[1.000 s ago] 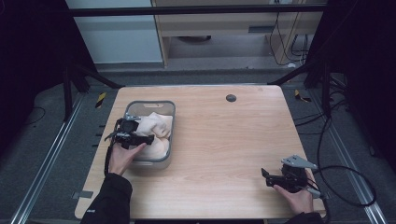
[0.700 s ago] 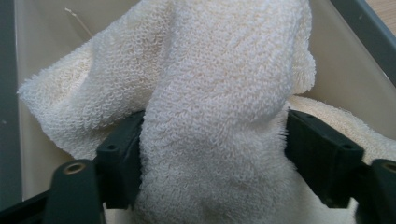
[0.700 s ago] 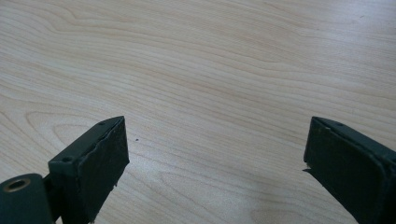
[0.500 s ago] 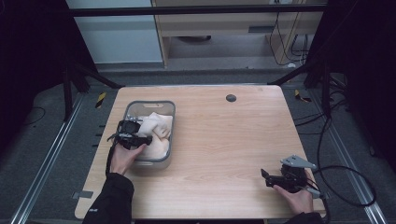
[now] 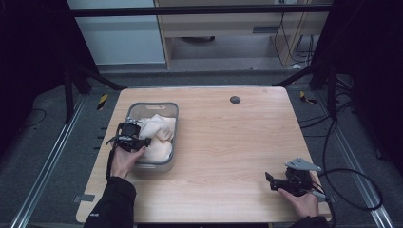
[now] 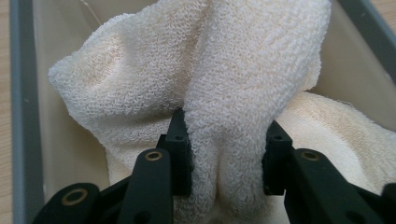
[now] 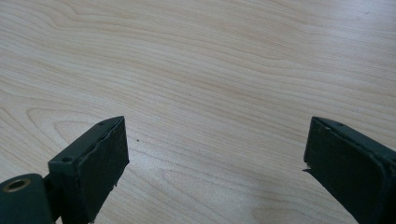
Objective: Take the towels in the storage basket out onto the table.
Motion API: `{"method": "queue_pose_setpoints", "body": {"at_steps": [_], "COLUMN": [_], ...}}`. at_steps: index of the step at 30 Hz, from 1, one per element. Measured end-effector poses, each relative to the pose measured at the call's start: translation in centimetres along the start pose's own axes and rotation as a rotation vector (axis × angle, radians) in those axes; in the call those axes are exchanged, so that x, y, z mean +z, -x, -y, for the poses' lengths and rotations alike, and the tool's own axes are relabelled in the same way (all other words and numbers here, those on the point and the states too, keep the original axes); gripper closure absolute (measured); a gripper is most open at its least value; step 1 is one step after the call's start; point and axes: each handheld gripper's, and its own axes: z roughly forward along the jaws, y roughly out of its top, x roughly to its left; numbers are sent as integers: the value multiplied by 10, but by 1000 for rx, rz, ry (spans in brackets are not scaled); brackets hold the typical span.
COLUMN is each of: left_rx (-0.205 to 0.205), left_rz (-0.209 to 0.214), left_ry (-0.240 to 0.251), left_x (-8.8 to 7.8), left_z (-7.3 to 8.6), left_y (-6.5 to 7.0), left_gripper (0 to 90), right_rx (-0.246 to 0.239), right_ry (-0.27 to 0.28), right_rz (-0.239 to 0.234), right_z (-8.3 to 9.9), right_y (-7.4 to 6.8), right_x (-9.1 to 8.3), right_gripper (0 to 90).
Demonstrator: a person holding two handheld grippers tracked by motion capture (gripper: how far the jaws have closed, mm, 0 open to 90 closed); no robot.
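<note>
A cream terry towel [image 5: 157, 135] lies bunched in a grey plastic bin [image 5: 172, 110] on the left side of the wooden table. My left gripper [image 5: 142, 140] reaches into the bin from its left edge and is shut on a raised fold of the towel [image 6: 243, 93], which bulges up between the two black jaws. The bin's grey wall [image 6: 21, 116] runs along the left of the left gripper view. My right gripper [image 5: 269, 179] rests low near the table's front right corner, open, with bare wood between its fingers [image 7: 100, 163].
A small dark round grommet [image 5: 235, 99] sits in the tabletop near the far edge. A black cable [image 5: 351, 175] trails off the right gripper over the table's right edge. Light wood [image 5: 228, 142] stretches between the bin and the right gripper.
The left gripper has drawn back slightly toward the bin's near left side with the towel fold in its jaws. The right gripper has not moved.
</note>
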Motion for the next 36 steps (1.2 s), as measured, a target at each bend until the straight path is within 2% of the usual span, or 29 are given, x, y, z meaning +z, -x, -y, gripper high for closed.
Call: {"method": "queue_pose_setpoints", "body": {"at_steps": [11,14,25,36], "left_rx": [25,29,73,93], "left_rz": [17,29,50,52], "left_ry": [25,44,69,119], "left_x": [-28,-42,-74,-104], "left_z": [-12,-19,-36,-51], "left_y": [-3,-5,-2,-4], "left_gripper": [646,649,651,654], "right_rx": [1,-2,-5,-4], "right_ry": [-3,-4,-2,-4], "right_rz": [-1,-1,-3,-7], "right_z": [0,0,0,0], "right_y": [0,0,0,0], "right_x": [0,0,0,0], "right_gripper": [64,64,62,62]}}
